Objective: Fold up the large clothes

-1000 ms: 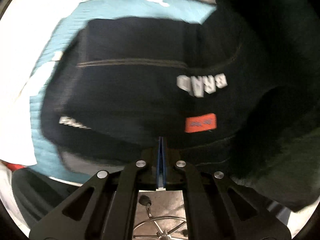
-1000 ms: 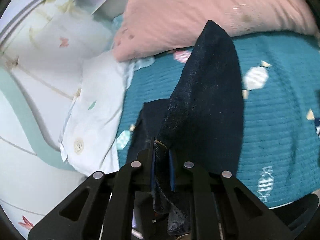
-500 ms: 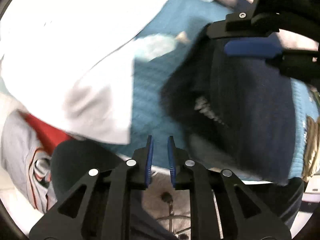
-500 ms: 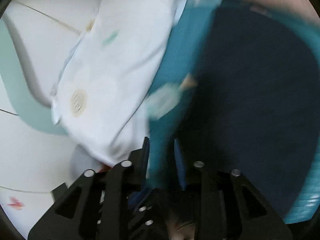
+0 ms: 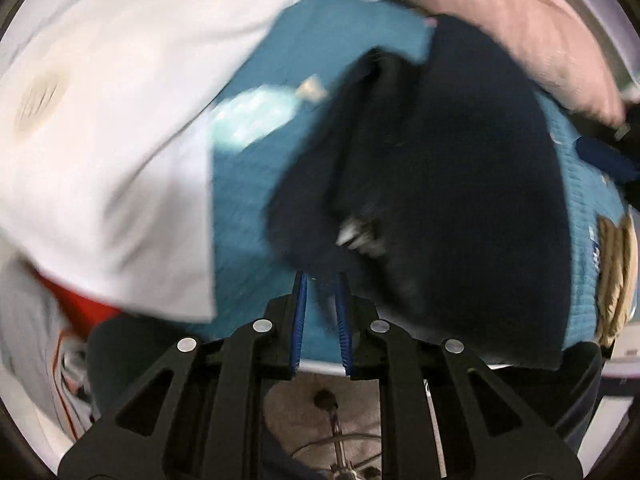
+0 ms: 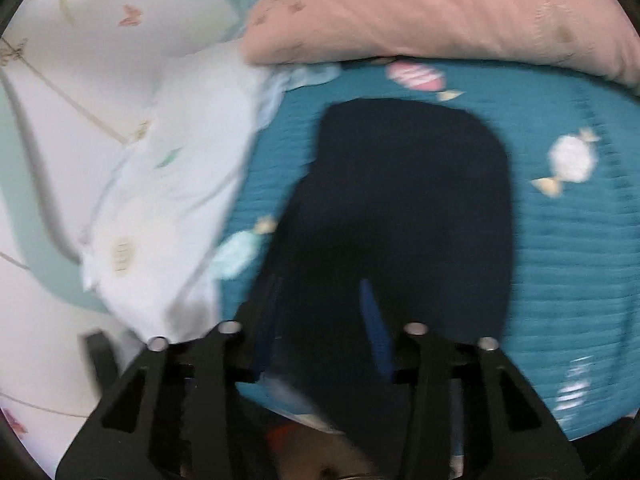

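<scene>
Both hand-held grippers, left (image 5: 320,312) and right (image 6: 320,320), have just spread and pinch nothing, so the dark jeans (image 6: 400,208) lie folded on the teal bedspread (image 6: 568,248), six o'clock of the pink pillow (image 6: 440,12), seemingly needing only smoothing.

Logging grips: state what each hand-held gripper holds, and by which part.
Nothing: the left hand-held gripper and right hand-held gripper stand open over the folded dark garment.

We see the dark jeans (image 6: 400,216) mid-frame on the teal blanket (image 6: 568,248), pink pillow (image 6: 440,12) at the top.
</scene>
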`<state>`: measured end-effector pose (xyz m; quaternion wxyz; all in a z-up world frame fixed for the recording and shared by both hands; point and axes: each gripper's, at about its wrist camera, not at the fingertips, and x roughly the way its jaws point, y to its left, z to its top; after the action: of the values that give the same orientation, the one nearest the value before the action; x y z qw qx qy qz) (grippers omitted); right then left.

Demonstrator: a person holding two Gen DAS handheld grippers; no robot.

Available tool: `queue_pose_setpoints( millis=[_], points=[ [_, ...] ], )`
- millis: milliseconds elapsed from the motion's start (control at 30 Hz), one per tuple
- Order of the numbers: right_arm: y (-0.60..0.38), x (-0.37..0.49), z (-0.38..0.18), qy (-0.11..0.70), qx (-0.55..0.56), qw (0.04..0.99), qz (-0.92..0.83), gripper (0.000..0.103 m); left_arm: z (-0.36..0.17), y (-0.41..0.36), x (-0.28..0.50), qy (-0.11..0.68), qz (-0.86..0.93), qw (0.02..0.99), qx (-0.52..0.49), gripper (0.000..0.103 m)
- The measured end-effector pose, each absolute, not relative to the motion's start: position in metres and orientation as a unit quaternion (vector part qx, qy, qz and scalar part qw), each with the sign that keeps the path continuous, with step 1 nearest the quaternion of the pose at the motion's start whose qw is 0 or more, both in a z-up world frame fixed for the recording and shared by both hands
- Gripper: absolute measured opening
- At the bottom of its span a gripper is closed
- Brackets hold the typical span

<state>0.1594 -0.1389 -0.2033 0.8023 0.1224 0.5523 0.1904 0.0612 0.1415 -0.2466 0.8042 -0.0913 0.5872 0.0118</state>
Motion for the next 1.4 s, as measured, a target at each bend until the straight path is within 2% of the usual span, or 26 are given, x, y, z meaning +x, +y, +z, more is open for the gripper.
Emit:
queue_pose_setpoints(
  millis=[33,133,167,300,333,400,533,667,867,933,967,1033,1167,1233,1333,1400],
  points=[
    [-0.147,0.161,-0.210,0.565,0.124,0.796,0.180,0.021,-0.243,0.135,0.066,0.583,0.004,0.808,-0.087,0.015],
    [-0.163,0.155,-0.234,0.600,0.120,0.780,0.131,0.021,-0.238,0.110,0.086,0.578,-0.008,0.814,-0.061,0.015],
    [-0.165,0.152,-0.242,0.608,0.121,0.773,0.133,0.017,-0.241,0.103,0.092,0.578,-0.015,0.814,-0.055,0.015],
    [-0.169,0.146,-0.299,0.643,0.124,0.746,0.119,0.011,-0.290,0.078,0.119,0.607,-0.018,0.795,-0.014,0.014],
    [-0.168,0.147,-0.317,0.649,0.118,0.743,0.113,0.006,-0.311,0.076,0.125,0.622,-0.012,0.783,-0.007,0.014],
    [-0.171,0.149,-0.332,0.644,0.129,0.746,0.107,0.002,-0.318,0.070,0.125,0.604,-0.012,0.796,0.016,0.014],
    [-0.179,0.144,-0.315,0.662,0.150,0.726,0.114,0.004,-0.315,0.065,0.124,0.597,-0.008,0.802,0.027,0.014],
    [-0.177,0.121,-0.297,0.669,0.116,0.725,0.117,0.006,-0.315,0.067,0.125,0.596,-0.012,0.803,0.023,0.013],
    [-0.170,0.113,-0.337,0.674,0.100,0.723,0.115,0.004,-0.317,0.068,0.127,0.594,-0.011,0.804,0.029,0.014],
    [-0.171,0.115,-0.323,0.689,0.108,0.709,0.102,0.005,-0.316,0.067,0.126,0.592,-0.010,0.805,0.033,0.014],
    [-0.168,0.113,-0.312,0.690,0.095,0.710,0.107,0.010,-0.316,0.068,0.125,0.591,-0.009,0.806,0.032,0.013],
    [-0.161,0.098,-0.297,0.698,0.081,0.699,0.131,0.010,-0.315,0.067,0.121,0.590,-0.008,0.807,0.030,0.013],
    [-0.153,0.080,-0.335,0.694,0.058,0.705,0.135,0.001,-0.312,0.065,0.112,0.589,-0.007,0.807,0.031,0.014],
    [-0.151,0.084,-0.349,0.695,0.086,0.702,0.131,0.001,-0.312,0.063,0.111,0.587,-0.008,0.808,0.037,0.014],
    [-0.152,0.092,-0.317,0.712,0.095,0.683,0.134,0.008,-0.306,0.060,0.112,0.596,-0.009,0.802,0.042,0.014],
    [-0.153,0.102,-0.282,0.678,0.091,0.712,0.159,0.008,-0.295,0.062,0.116,0.603,-0.016,0.797,0.035,0.014]
  ],
)
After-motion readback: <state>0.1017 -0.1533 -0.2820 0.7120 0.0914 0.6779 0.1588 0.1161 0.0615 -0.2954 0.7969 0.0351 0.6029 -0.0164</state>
